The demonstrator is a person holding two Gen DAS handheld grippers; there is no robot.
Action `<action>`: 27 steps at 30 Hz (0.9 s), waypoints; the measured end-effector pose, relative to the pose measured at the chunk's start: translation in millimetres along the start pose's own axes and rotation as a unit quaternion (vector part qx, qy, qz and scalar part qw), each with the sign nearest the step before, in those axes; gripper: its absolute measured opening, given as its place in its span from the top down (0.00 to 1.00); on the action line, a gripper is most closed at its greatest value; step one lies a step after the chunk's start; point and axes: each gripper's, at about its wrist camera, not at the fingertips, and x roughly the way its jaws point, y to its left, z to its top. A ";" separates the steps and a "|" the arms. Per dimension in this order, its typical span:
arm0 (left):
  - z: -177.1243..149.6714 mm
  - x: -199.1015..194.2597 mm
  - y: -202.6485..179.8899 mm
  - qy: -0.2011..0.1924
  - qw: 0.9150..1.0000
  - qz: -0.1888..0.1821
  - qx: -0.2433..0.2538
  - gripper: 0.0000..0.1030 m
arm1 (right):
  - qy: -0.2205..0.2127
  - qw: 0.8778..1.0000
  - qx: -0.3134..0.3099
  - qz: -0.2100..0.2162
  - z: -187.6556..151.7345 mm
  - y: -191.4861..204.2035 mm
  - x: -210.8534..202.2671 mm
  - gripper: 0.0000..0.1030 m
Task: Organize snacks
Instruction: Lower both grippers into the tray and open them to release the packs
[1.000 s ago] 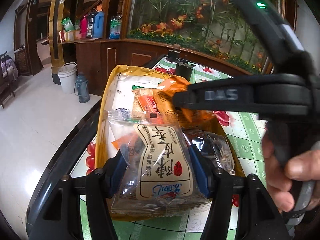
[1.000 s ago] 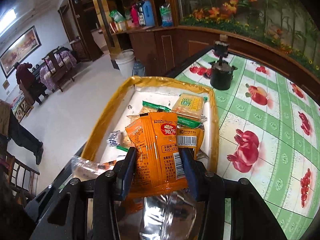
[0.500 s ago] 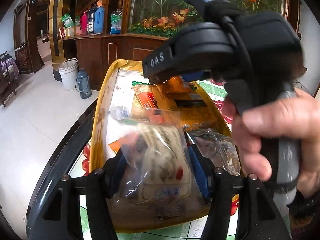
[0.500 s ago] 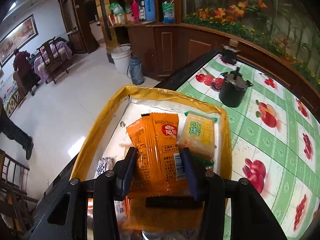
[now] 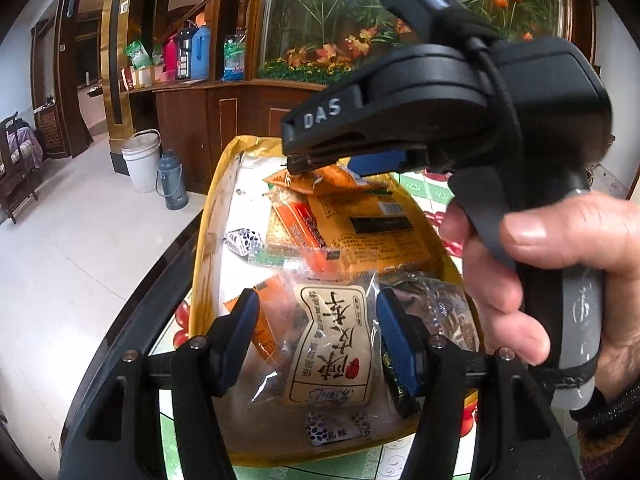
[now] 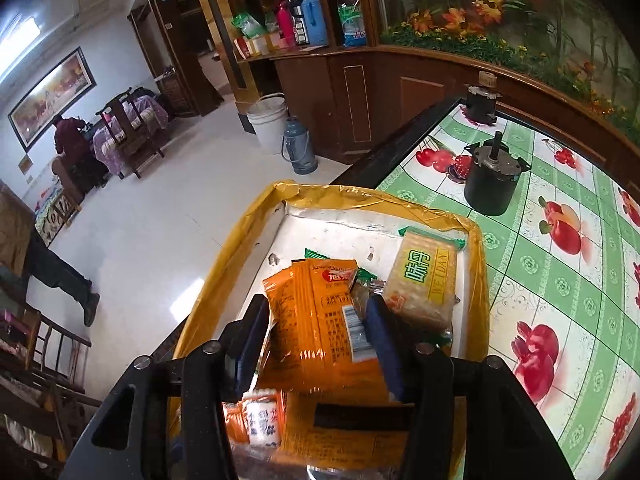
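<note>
A yellow-rimmed tray with a white floor holds several snack packets. My left gripper sits over the tray's near end, shut on a clear packet with a cream label. A hand holds my right gripper above the tray's far half. Its jaws are opening. An orange packet leans forward between them onto the pile, no longer squeezed. A yellow-green cracker packet lies just right of it, and a larger orange bag lies mid-tray.
The table's green fruit-print cloth carries a black motor beyond the tray and a second one farther back. The table's dark edge drops to the floor at left, with a white bucket and a flask.
The right gripper moved toward the tray's far end, its jaws widened, and the orange packet tipped forward. The left gripper stayed put with the clear packet.
</note>
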 end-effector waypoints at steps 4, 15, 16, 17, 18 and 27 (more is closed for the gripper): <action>-0.2 -4.8 -1.3 -0.003 1.000 -0.004 0.003 0.36 | -0.011 1.000 0.005 0.005 -1.6 -1.7 -11.5 0.44; -1.0 -21.0 -10.6 -0.020 1.000 0.007 0.011 0.22 | -0.060 0.998 0.025 0.015 -30.2 -11.7 -67.3 0.41; -1.5 -22.9 -11.8 -0.023 1.000 0.009 0.010 0.22 | -0.065 0.997 0.025 0.010 -36.6 -13.1 -73.9 0.40; -2.1 -24.2 -13.1 -0.026 1.000 0.008 0.010 0.21 | -0.071 0.997 0.026 0.006 -42.8 -15.5 -80.6 0.38; -2.3 -25.5 -14.6 -0.028 1.000 0.008 0.011 0.20 | -0.077 0.997 0.029 0.006 -49.7 -18.7 -87.5 0.37; -11.2 -34.6 -41.0 -0.044 0.998 0.021 0.031 0.13 | -0.111 0.992 0.062 -0.008 -120.5 -51.7 -135.4 0.30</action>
